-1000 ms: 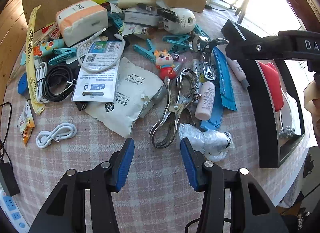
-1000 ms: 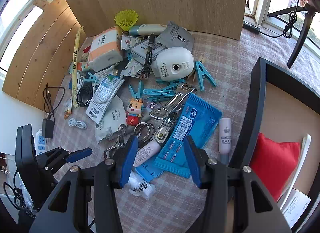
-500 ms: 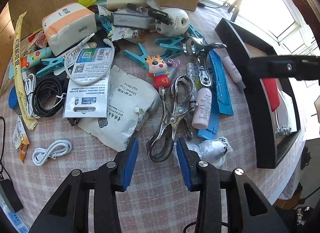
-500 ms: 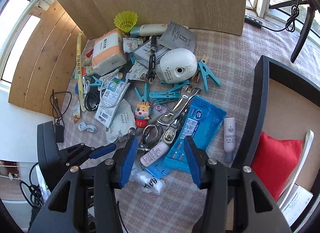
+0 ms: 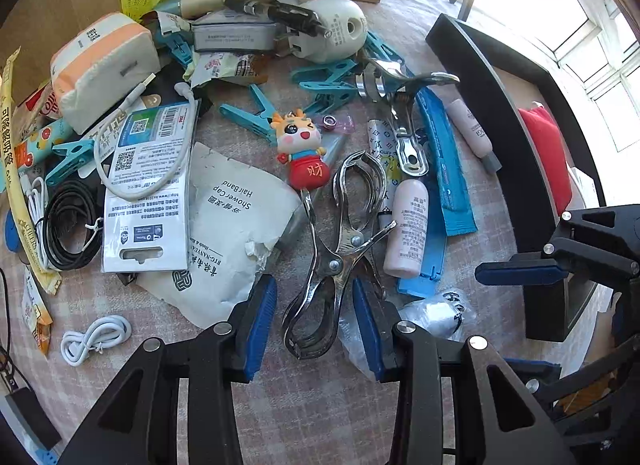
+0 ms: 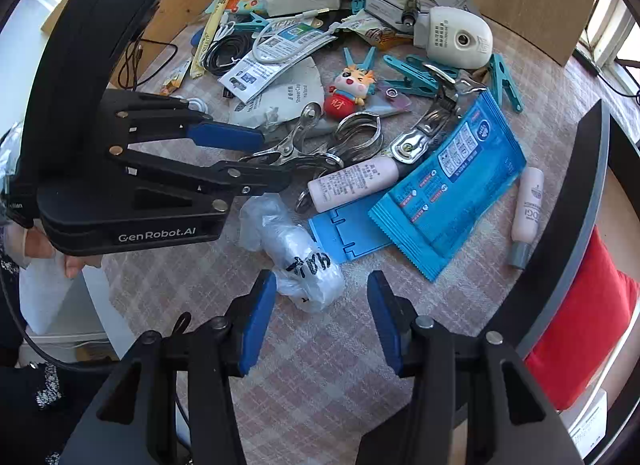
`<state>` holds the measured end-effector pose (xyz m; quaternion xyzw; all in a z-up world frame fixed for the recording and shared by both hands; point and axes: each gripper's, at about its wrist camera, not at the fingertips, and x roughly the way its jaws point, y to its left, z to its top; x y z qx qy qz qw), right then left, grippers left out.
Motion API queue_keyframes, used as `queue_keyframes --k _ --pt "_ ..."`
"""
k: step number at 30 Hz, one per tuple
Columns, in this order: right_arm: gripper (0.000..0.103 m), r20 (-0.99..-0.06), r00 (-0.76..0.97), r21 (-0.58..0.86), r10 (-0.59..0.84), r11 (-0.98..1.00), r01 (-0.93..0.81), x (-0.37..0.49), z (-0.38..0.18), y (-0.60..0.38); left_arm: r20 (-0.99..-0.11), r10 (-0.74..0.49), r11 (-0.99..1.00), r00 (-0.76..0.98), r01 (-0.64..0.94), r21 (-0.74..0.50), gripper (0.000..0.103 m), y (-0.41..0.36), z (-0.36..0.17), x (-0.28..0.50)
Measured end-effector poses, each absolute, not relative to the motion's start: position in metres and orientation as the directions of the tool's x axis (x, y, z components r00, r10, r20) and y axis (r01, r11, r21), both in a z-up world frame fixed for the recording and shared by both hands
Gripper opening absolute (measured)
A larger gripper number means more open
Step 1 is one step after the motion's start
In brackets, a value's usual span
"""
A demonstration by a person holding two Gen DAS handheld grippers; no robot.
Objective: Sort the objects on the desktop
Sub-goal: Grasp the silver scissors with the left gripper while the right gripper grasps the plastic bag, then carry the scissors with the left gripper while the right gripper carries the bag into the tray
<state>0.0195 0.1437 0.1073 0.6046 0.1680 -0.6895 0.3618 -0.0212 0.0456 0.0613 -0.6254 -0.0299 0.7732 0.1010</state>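
Left wrist view showed my left gripper (image 5: 314, 323) pointed steeply down over the checked tabletop (image 5: 312, 397), its blue pads (image 5: 260, 325) standing either side of the handle loops of a large steel spring clamp (image 5: 336, 253). The jaws had just been closing around those handles; a narrow gap remained on each side, so the pads did not yet press on the metal. The clamp lay flat near the tabletop's near edge, its curved nose aimed at the pile further back. A white shower cap packet (image 5: 228, 225) lay just beside the left pad, and a pink lotion bottle (image 5: 408, 229) lay just beside the clamp on the other side, resting on a blue wipes pack (image 5: 448, 169). A small dragon figurine (image 5: 302, 153) stood beyond the clamp's nose.

Right wrist view showed my right gripper (image 6: 322, 317) with its jaws apart and holding nothing. A crumpled clear plastic bag (image 6: 296, 261) with black writing lay just ahead of its left pad, partly between the fingers without contact on both sides. In that view the clamp (image 6: 320, 145) sat between my left gripper's fingers, toward the tabletop's left edge. A black tray rim (image 6: 568, 225) curved along the tabletop's right edge.
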Motion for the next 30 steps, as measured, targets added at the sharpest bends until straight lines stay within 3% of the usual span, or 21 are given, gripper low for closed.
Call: queue_keyframes --k 5,10,13,16,19,30 --pt "0.047 -0.961 -0.026 0.170 -0.275 -0.661 0.731 0.022 0.099 0.132 -0.958 0.216 -0.975 -0.188 -0.092 -0.202 0.025 0.044 0.056 -0.027" --pt "0.047 -0.963 -0.042 0.143 -0.266 -0.636 0.759 0.024 0.097 0.119 -0.957 0.217 -0.975 -0.192 -0.095 -0.202 0.024 0.044 0.056 -0.022" --pt "0.037 -0.963 -0.028 0.153 -0.266 -0.634 0.758 0.024 0.094 0.114 -0.955 0.212 -0.976 -0.206 -0.087 -0.198 0.020 0.040 0.059 -0.016" --pt "0.033 -0.962 -0.028 0.154 -0.271 -0.625 0.765 0.026 0.096 0.114 -0.952 0.215 -0.976 -0.217 -0.062 -0.207 0.020 0.030 0.061 -0.007" --pt "0.025 -0.955 -0.001 0.197 -0.297 -0.636 0.747 0.026 0.101 0.122 -0.948 0.226 -0.974 -0.225 -0.044 -0.221 0.019 0.022 0.064 0.003" --pt "0.023 -0.914 -0.015 0.316 -0.405 -0.734 0.601 0.027 0.125 0.188 -0.929 0.248 -0.968 -0.276 -0.032 -0.249 0.018 0.018 0.089 0.037"
